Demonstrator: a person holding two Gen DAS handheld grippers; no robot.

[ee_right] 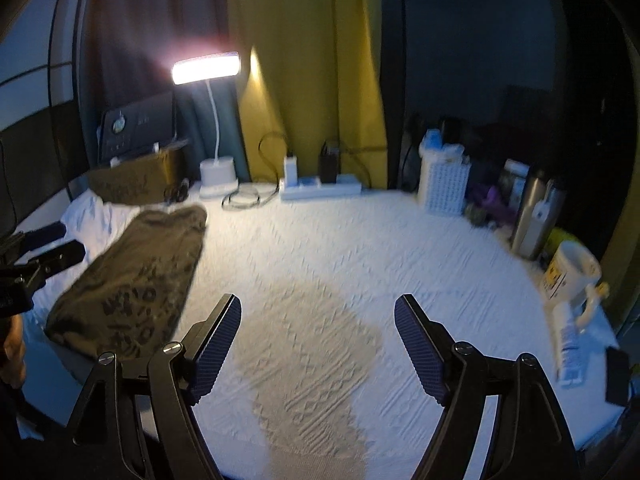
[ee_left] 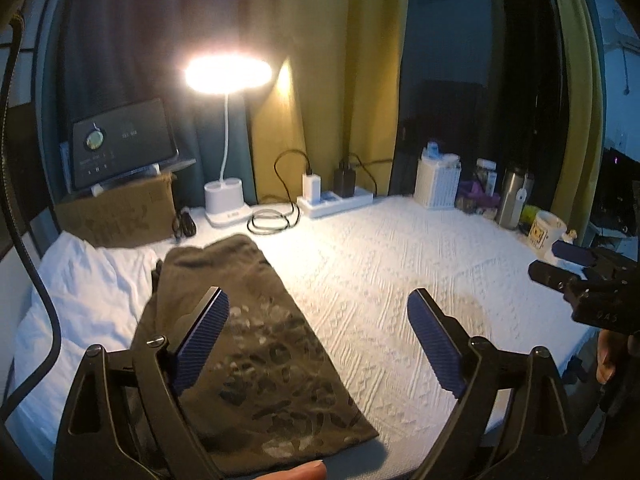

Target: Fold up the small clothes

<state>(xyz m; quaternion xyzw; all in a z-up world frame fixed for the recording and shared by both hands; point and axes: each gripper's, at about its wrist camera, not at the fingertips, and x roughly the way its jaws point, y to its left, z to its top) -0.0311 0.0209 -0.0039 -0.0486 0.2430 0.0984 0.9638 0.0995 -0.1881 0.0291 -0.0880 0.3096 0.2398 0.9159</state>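
Shirt (ee_left: 256, 344): we see it folded, lying at the bedspread's (ee_left: 400, 264) left.
Left gripper (ee_left: 318, 340): wide, holding nothing.
Right gripper (ee_right: 318, 344): wide, holding nothing.

You have one folded olive garment (ee_left: 256, 344), one white cloth (ee_left: 84, 296), one lit lamp (ee_left: 228, 74), one cardboard box (ee_left: 120, 212), one power strip (ee_left: 336, 200), one steel flask (ee_left: 514, 196), one mug (ee_left: 546, 230) and two grippers, left gripper (ee_left: 320, 332) and right gripper (ee_right: 318, 340).
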